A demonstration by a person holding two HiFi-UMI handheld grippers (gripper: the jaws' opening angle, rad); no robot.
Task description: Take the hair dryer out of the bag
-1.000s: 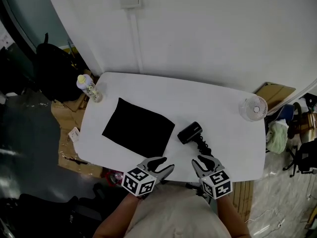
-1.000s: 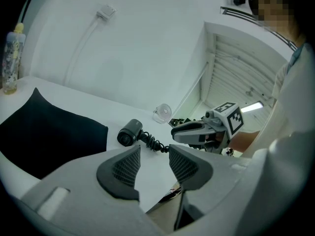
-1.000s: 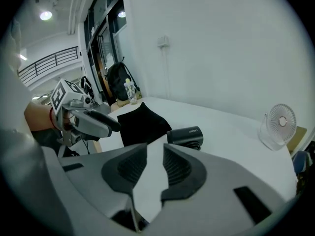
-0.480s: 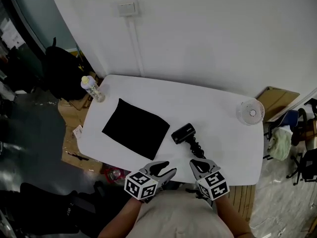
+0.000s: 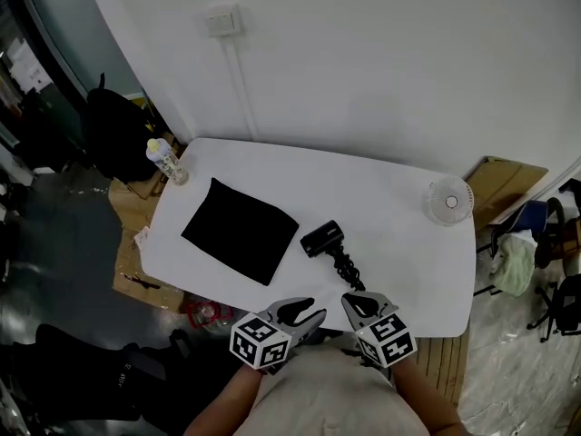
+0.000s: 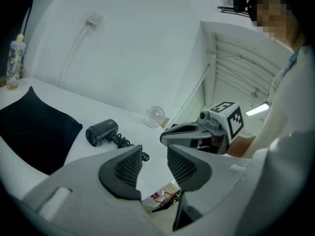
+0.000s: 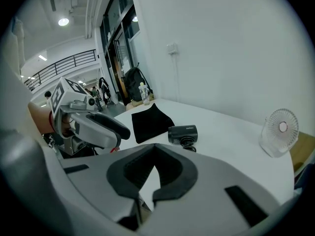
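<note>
The black hair dryer (image 5: 321,238) lies on the white table (image 5: 399,243) with its coiled cord (image 5: 344,266) trailing toward me. It rests just right of the flat black bag (image 5: 241,230), outside it. Both grippers hover at the table's near edge, apart from the dryer. My left gripper (image 5: 307,313) is open; its jaws have just been closing a little, with nothing between them (image 6: 149,165). My right gripper (image 5: 351,302) is shut on nothing (image 7: 153,183). From the gripper views the dryer (image 6: 102,132) (image 7: 183,132) and bag (image 6: 29,129) (image 7: 151,121) sit well ahead.
A small white fan (image 5: 448,201) stands at the table's far right corner, a bottle (image 5: 163,160) at the far left corner. A black backpack (image 5: 113,139) and cardboard (image 5: 127,243) sit on the floor to the left. A white wall runs behind the table.
Both grippers have drawn back toward me, past the table's near edge. The right jaws went from open to shut. The dryer and bag lie where they were.
</note>
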